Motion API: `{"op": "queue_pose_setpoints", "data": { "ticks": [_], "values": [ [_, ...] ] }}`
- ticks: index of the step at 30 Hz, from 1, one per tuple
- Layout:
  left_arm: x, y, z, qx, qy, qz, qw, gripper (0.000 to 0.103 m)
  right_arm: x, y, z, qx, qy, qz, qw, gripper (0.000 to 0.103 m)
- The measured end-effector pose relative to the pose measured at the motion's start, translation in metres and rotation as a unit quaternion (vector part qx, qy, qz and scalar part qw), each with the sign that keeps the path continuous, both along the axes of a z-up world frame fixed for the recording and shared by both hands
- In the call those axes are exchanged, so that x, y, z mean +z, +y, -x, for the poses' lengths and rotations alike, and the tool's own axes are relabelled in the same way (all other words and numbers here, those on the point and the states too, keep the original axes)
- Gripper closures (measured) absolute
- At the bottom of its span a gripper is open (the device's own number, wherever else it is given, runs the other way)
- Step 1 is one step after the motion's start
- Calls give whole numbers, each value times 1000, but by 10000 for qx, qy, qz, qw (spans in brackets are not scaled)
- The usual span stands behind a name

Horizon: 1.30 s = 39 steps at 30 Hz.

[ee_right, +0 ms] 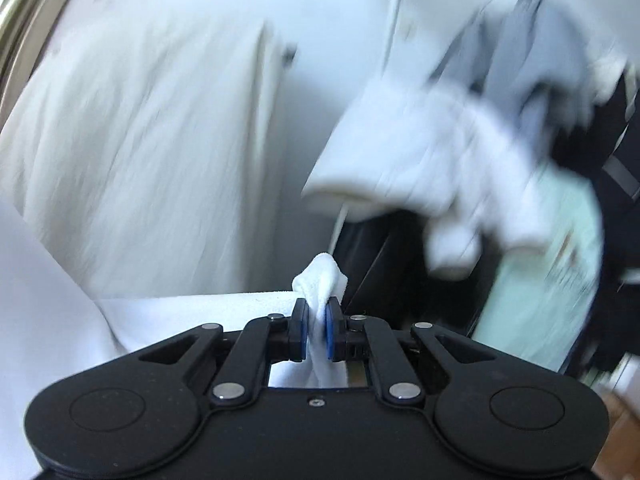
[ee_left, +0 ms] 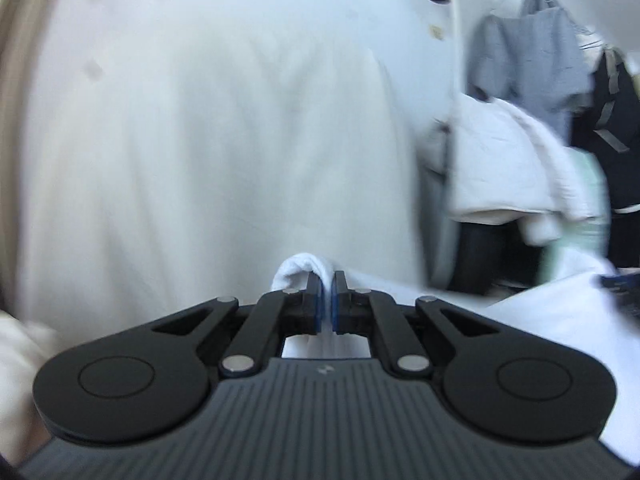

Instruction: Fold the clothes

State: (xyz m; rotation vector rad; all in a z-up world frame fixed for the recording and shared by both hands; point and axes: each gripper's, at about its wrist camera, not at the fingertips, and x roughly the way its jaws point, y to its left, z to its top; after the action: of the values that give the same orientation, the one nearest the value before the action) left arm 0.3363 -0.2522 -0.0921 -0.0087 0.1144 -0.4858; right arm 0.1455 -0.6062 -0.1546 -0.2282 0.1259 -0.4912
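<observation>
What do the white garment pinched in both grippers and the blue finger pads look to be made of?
White garment: soft knit cloth, likely cotton; matte, bunching into rounded folds in each hand-held gripper, left and right. Blue pads: probably rubber or soft plastic; smooth, dull surface.

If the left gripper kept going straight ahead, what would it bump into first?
Probably the big white sheet hanging in front. The left gripper is shut on a fold of white cloth, and past that only the sheet fills the view. The picture is blurry, so how far away it is stays unclear.

White clothes (ee_left: 508,160) lie heaped over a dark support that blur obscures.
</observation>
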Motion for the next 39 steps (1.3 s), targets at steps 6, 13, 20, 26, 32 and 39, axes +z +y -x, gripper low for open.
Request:
{"op": "queue_pose_setpoints", "data": {
  "ticks": [6,13,20,26,32,39],
  "values": [
    [-78,-30,-86,755,2037,-2140,9524,83,-27,-33,-54,-584,1711,-574,9818,75],
    [-76,22,-60,43,2648,-1174,9571,57,-18,-38,3,-710,1662,-2247,9575,46],
    [-91,37,-60,-694,3866,-278,9192,45,-34,-75,56,-490,1565,-4099,8973,46],
    [-101,27,-53,-667,3946,133,9163,15,-51,-66,36,-196,1646,-3883,9065,45],
    [-90,13,-74,-409,3694,136,9283,14,-68,-57,14,122,1699,-3610,9169,44],
    [-95,3,-112,-217,3780,591,9237,17,-72,-49,-15,400,1755,-3155,9317,66]
  ]
}}
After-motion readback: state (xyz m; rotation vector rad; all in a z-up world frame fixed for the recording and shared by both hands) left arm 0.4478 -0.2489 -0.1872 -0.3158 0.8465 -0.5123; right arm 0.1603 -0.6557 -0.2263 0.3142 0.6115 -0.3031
